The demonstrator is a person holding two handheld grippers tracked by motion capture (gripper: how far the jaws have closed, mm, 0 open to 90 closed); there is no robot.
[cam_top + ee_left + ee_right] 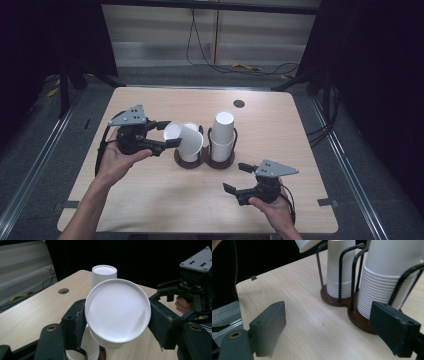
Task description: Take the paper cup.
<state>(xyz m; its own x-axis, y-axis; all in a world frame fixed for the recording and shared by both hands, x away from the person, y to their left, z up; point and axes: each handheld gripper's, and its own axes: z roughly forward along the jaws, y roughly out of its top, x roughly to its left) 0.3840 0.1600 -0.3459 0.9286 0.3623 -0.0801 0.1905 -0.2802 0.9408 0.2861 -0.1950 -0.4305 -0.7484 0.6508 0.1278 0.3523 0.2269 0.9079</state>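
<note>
Dark walls and a grey floor with trailing cables surround the pale wooden table (pixel 150 200), which has rounded corners and a small round hole (pixel 239 103) near its far edge. At the table's middle stands the dark brown double cup holder (pixel 218 161) with black wire hoops, taken here as the landmark. Its right-hand well carries a tall stack of white paper cups (pixel 222 131) turned mouth down, and its left-hand well carries a shorter stack of white cups (pixel 338 267). Just left of the holder, above that shorter stack, the left gripper (pixel 168 134) clamps a single white paper cup (pixel 183 139) between its two black jaws; the cup lies tilted on its side with its flat bottom facing the gripper's camera and its mouth slanting down over the holder's left well. In front of the holder and to its right, well apart from it, the right gripper (pixel 236 177) is held over the tabletop with its jaws spread wide and nothing between them.
</note>
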